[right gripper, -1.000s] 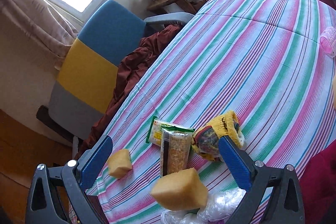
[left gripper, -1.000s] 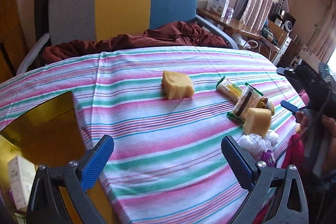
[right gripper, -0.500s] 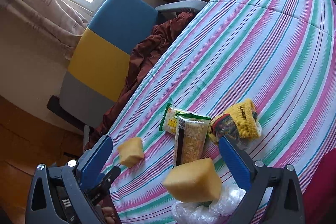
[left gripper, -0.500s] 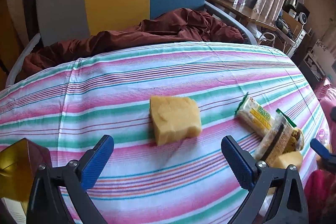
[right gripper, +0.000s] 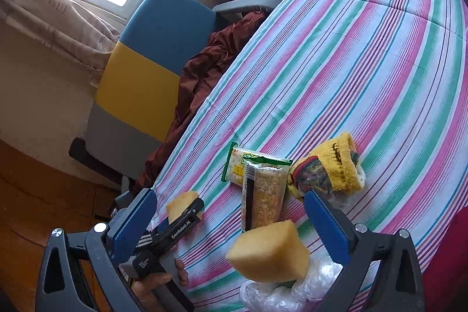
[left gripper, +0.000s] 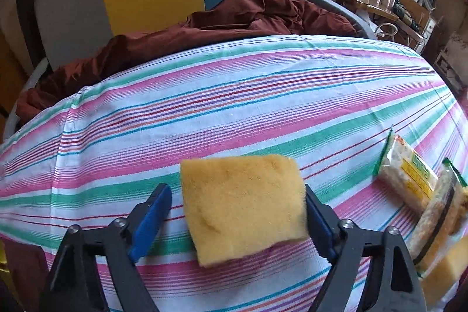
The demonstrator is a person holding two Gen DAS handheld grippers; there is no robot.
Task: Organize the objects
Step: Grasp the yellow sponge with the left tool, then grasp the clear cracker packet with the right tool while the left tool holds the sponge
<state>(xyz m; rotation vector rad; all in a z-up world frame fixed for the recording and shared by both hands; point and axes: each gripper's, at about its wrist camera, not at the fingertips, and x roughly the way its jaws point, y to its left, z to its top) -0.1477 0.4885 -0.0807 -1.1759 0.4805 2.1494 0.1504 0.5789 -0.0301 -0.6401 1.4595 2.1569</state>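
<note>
The left tongs (left gripper: 237, 212) are closing around a yellow sponge (left gripper: 242, 206) lying on the striped bench (left gripper: 234, 95); the right pad touches its edge, while the left pad still stands just clear. The right tongs (right gripper: 231, 221) hang spread over a second sponge (right gripper: 267, 250) resting on crumpled plastic (right gripper: 316, 279), near two snack packets (right gripper: 263, 189) and a knitted bundle (right gripper: 327, 168).

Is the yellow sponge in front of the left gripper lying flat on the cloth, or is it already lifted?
Lying flat. The sponge rests on the striped cloth; the left gripper is closing around it.
</note>
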